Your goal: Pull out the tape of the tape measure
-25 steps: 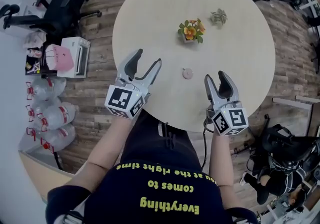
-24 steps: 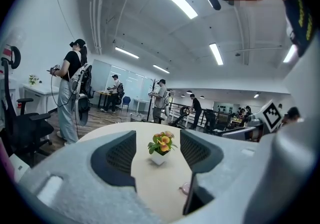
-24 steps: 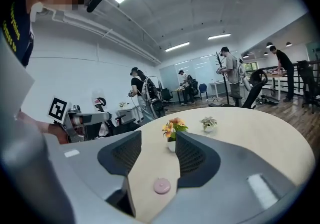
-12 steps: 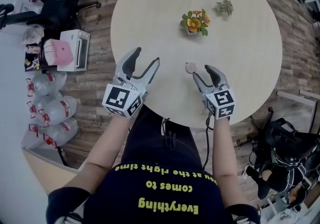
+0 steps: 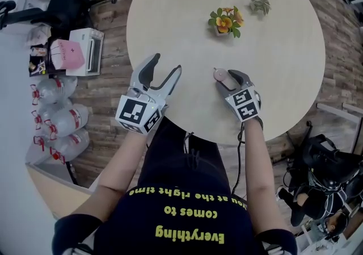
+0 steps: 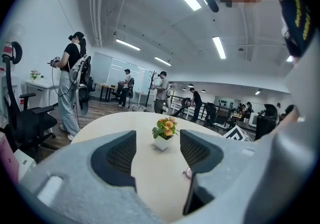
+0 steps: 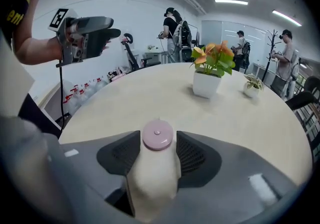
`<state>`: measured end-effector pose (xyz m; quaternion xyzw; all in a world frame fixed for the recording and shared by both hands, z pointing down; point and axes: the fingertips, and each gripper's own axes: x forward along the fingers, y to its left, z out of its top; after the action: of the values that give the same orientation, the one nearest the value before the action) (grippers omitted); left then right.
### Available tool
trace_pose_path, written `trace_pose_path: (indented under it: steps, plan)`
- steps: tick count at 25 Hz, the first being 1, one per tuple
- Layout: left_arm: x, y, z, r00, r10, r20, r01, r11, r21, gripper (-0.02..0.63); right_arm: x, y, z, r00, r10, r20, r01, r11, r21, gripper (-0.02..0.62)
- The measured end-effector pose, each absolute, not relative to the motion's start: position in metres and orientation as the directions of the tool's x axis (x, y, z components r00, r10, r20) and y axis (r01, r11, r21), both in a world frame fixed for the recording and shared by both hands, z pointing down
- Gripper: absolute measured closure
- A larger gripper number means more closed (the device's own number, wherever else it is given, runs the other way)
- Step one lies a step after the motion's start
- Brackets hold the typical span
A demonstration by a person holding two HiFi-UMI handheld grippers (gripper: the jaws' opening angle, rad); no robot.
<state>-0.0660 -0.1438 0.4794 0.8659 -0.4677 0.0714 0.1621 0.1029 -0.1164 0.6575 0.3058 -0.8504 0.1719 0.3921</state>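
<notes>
A small round pink tape measure (image 5: 218, 74) lies flat on the pale round table (image 5: 283, 66). My right gripper (image 5: 226, 78) tilts down over it. In the right gripper view the pink tape measure (image 7: 158, 136) sits between the fingertips of my right gripper (image 7: 158, 144); the jaws have just been opening and stand wide, not pressing on it. My left gripper (image 5: 166, 65) hovers open and holds nothing at the table's near left edge. In the left gripper view the left gripper (image 6: 157, 150) points across the table, with the tape measure (image 6: 187, 172) beside its right finger.
A white pot of orange flowers (image 5: 225, 21) and a small green plant (image 5: 260, 4) stand further back on the table. On the floor at left are water bottles (image 5: 57, 126), a white box (image 5: 85, 50) and office chairs (image 5: 62, 7). People stand in the room behind.
My right gripper has come down and moved left and away from me to the tape measure, tipping nose-down until its jaws flank it. My left gripper has stayed almost where it was.
</notes>
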Motion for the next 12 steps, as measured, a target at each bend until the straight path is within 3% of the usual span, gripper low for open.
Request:
trace_pose_path:
  steps: [12]
  plan:
    - [-0.0624,-0.1356,0.4829,0.576,-0.762,0.296,-0.817,-0.534,0.217,0.333,0.0984,-0.1136,0.6583,-0.5,-0.346,0.794,-0.602,0.798,-0.032,0.383]
